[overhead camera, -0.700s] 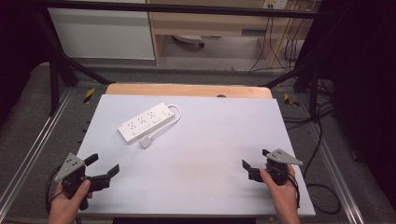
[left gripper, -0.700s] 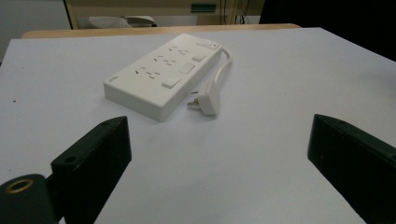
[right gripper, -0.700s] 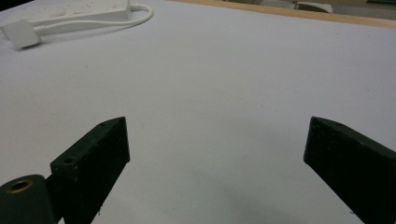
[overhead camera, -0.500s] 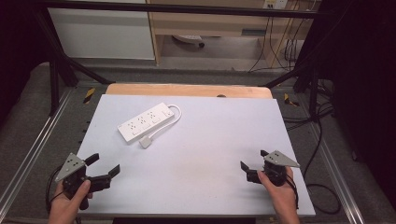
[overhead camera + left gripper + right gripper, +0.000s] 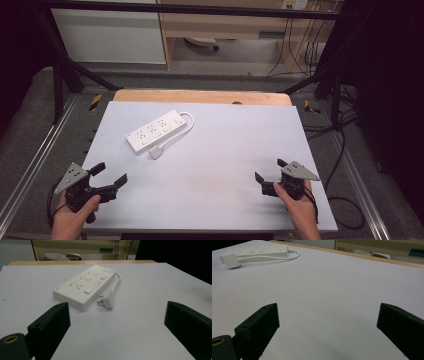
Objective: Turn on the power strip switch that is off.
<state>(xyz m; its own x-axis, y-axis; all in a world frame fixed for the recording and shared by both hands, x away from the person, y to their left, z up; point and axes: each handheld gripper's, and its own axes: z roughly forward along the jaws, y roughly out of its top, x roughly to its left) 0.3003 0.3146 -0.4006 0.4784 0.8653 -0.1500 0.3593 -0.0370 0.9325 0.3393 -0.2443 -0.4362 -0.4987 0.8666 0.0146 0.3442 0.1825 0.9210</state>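
Note:
A white power strip point(image 5: 155, 131) lies at an angle on the back left of the white tabletop point(image 5: 225, 145). Its short cable loops round to a white plug point(image 5: 156, 152) lying just in front of it. My left gripper point(image 5: 111, 173) is at the front left corner, open, with nothing between its jaws. The left gripper view looks straight at the power strip point(image 5: 85, 286) and plug point(image 5: 108, 300) past the wide-apart jaws of the left gripper point(image 5: 116, 315). My right gripper point(image 5: 269, 170) is at the front right, open and empty. In its own view the right gripper point(image 5: 328, 315) faces bare tabletop, with the strip point(image 5: 254, 250) far off at the upper left.
A wooden strip point(image 5: 200, 96) borders the table's far edge. Metal rails point(image 5: 47, 145) run along both sides. Beyond the table stand cabinets and dangling cables point(image 5: 300, 45). The middle of the white top is bare between the two grippers.

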